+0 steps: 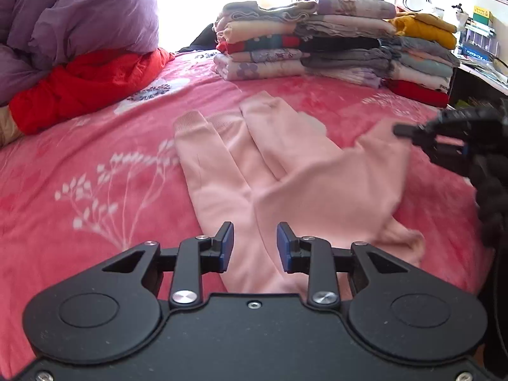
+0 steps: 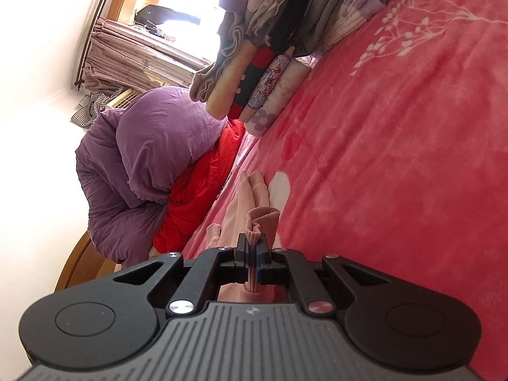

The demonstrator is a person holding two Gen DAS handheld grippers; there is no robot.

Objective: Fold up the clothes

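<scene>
A pale pink pair of trousers (image 1: 241, 171) lies on the pink floral bedspread (image 1: 79, 174), its two ribbed cuffs pointing away from me. My left gripper (image 1: 255, 247) hovers over the near part of the trousers. Its blue pads (image 1: 227, 247) stand apart, and the cloth runs under the gap without being pinched. At the right edge of the left wrist view, my right gripper (image 1: 400, 131) holds up a folded-over part of the garment. In the right wrist view the right gripper (image 2: 254, 255) is shut on a ribbed pink hem (image 2: 263, 222).
Stacks of folded clothes (image 1: 317, 41) stand at the far side of the bed. A purple duvet (image 1: 76, 12) rests on a red one (image 1: 85, 85) at the far left. A desk with books (image 1: 479, 44) borders the bed on the right.
</scene>
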